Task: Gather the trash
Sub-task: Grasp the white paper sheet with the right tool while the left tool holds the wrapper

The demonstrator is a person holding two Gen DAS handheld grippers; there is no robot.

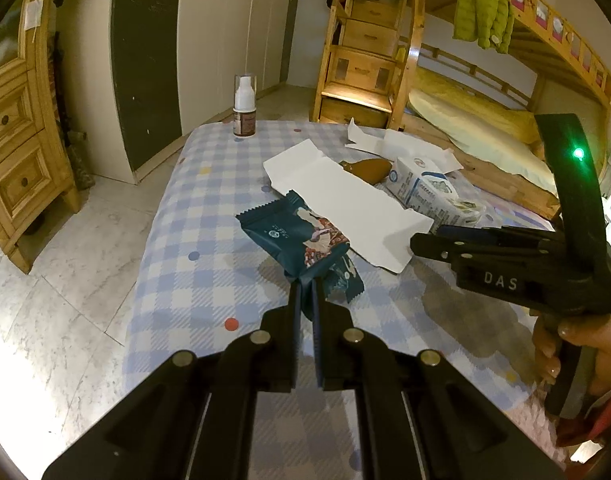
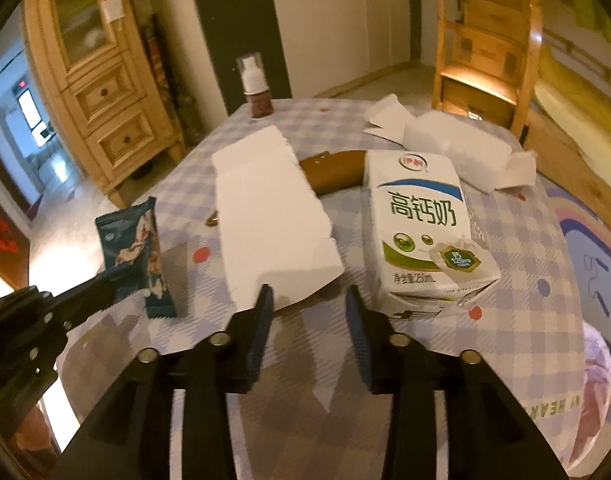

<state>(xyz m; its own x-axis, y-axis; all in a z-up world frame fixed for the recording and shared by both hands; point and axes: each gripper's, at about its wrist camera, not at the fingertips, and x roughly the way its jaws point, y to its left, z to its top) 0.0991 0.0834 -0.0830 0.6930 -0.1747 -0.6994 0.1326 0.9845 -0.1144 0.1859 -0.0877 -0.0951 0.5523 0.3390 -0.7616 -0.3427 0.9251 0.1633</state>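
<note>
Left tongs (image 1: 305, 292) pinch a crinkled teal snack wrapper (image 1: 301, 240) with sawtooth ends.

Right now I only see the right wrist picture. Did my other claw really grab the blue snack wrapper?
Observer: Yes. The left view shows the left gripper shut on the snack wrapper, pinching its near end.
Child: Is a hand near it?
Observer: A hand holds the right gripper's handle, off to the right.
Child: Anything behind the milk carton?
Observer: A green jacket hangs on the bunk bed.
</note>
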